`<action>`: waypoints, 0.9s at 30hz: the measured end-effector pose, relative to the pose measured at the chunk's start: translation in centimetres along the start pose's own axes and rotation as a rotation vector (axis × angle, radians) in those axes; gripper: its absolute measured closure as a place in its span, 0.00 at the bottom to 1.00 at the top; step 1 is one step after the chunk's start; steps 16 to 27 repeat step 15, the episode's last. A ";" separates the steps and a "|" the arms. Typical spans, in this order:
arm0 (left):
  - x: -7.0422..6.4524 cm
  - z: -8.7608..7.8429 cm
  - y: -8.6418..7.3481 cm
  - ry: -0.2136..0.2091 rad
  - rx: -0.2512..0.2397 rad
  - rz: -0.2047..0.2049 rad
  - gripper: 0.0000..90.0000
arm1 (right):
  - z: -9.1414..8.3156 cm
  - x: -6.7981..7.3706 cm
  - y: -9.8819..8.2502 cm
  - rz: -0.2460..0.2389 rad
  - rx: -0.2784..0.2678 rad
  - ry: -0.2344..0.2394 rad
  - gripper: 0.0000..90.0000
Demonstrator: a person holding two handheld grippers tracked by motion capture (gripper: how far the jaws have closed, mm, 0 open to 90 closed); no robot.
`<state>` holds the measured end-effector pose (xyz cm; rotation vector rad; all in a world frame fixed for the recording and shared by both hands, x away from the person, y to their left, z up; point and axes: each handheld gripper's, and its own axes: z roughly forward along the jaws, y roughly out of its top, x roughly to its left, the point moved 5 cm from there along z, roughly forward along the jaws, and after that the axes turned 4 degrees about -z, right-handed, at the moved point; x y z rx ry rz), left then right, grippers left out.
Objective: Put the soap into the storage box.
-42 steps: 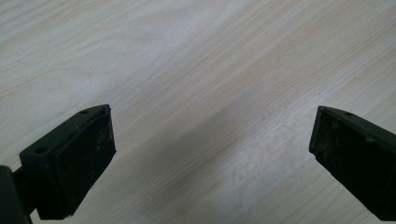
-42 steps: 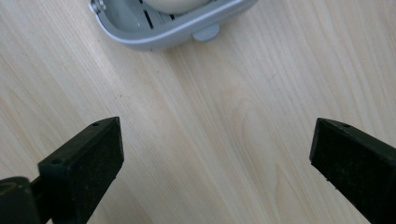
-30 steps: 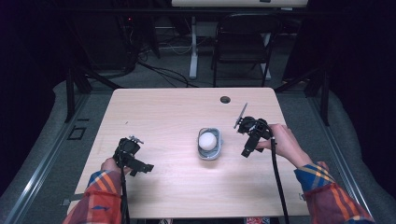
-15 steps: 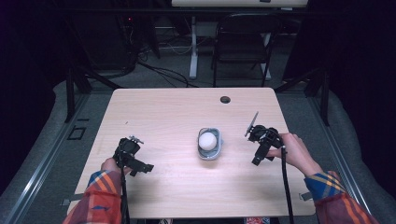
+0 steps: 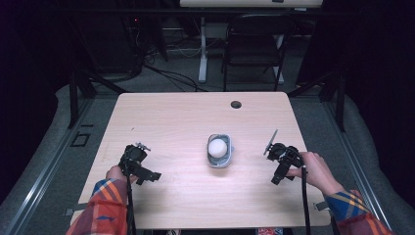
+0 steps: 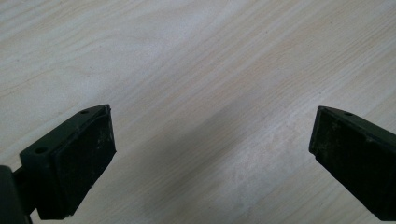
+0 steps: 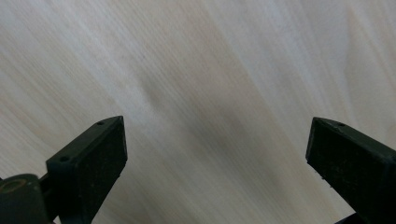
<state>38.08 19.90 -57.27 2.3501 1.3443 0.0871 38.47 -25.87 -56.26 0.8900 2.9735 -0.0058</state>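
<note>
White ball in grey cup, table centre.
Right gripper nearer, cup at its ten o'clock; jaws apart, empty, just been closing.

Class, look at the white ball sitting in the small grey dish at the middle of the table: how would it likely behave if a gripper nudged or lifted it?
The white ball looks smooth and round, so it would probably roll once out of the grey dish. The dish's raised rim likely holds it against a light nudge. Its curved surface may slip between flat pads.
</note>
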 end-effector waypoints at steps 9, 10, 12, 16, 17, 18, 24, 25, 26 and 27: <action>0.0 0.0 0.0 -0.001 0.003 0.006 0.00 | 1.4 0.7 -1.8 0.024 -0.033 -0.007 0.08; 0.0 0.0 0.0 -0.001 0.002 0.006 0.00 | 1.6 0.7 -1.9 0.017 -0.020 -0.012 0.08; 0.0 0.0 0.1 0.001 0.002 0.009 0.00 | 1.8 0.8 -2.1 0.016 -0.014 -0.018 0.08; 0.0 0.0 0.1 0.004 0.000 0.007 0.00 | 1.7 0.8 -2.2 0.025 -0.038 -0.029 0.09; 0.0 0.0 0.1 0.004 0.000 0.007 0.00 | 1.7 0.8 -2.2 0.025 -0.038 -0.029 0.09; 0.0 0.0 0.1 0.004 0.000 0.007 0.00 | 1.7 0.8 -2.2 0.025 -0.038 -0.029 0.09; 0.0 0.0 0.1 0.004 0.000 0.007 0.00 | 1.7 0.8 -2.2 0.025 -0.038 -0.029 0.09; 0.0 0.0 0.1 0.004 0.000 0.007 0.00 | 1.7 0.8 -2.2 0.025 -0.038 -0.029 0.09; 0.0 0.0 0.1 0.004 0.000 0.007 0.00 | 1.7 0.8 -2.2 0.025 -0.038 -0.029 0.09; 0.0 0.0 0.1 0.004 0.000 0.007 0.00 | 1.7 0.8 -2.2 0.025 -0.038 -0.029 0.09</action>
